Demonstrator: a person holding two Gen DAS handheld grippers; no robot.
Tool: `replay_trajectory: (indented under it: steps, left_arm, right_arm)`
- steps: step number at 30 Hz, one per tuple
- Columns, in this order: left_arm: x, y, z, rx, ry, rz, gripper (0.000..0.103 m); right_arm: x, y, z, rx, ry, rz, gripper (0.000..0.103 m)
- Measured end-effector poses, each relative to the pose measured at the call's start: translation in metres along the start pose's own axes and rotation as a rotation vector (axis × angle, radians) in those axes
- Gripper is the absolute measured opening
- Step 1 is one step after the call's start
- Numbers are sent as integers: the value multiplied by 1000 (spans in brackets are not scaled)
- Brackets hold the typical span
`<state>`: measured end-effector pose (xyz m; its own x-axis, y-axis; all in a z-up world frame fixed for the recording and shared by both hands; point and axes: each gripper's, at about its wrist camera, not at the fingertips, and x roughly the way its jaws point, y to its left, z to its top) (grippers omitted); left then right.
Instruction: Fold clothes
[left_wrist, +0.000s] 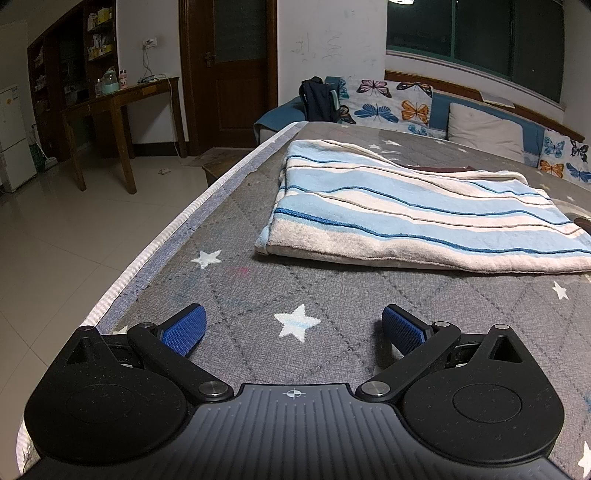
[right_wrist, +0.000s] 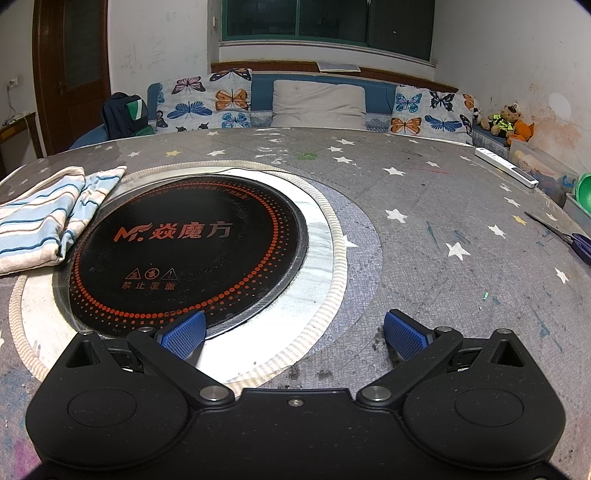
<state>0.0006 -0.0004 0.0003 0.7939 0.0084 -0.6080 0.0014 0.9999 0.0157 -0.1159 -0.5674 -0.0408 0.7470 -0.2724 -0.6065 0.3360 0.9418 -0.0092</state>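
A blue and cream striped cloth (left_wrist: 417, 214) lies folded flat on the grey star-patterned table cover (left_wrist: 229, 280). My left gripper (left_wrist: 293, 325) stands open near the table's front edge, well short of the cloth, with nothing between its blue pads (left_wrist: 184, 330). In the right wrist view the same cloth (right_wrist: 44, 218) lies at the far left, its corner over the rim of a round black cooktop (right_wrist: 188, 247). My right gripper (right_wrist: 295, 332) is open and empty, low over the cooktop's right front rim, apart from the cloth.
The table's left edge (left_wrist: 177, 236) drops to a tiled floor with a wooden desk (left_wrist: 122, 110). Scissors (right_wrist: 569, 236), a white power strip (right_wrist: 506, 166) and storage boxes (right_wrist: 546, 170) sit at the right side. A butterfly-cushioned sofa (right_wrist: 317, 99) runs behind the table.
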Motion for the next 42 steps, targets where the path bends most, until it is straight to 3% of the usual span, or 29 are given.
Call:
replay_trajectory:
  steps: [15,30,42]
  left_arm:
    - [-5,6,17,8,-9,-1,102]
    - [21,6,64,40,-12,28,102]
    - [52,10,78,24,37,25,102]
  right_arm:
    - [-8,28,17,-77,18,66,103]
    - [2,97,44,-195,74,228,79]
    - [24,140,63,-221,101,314,61]
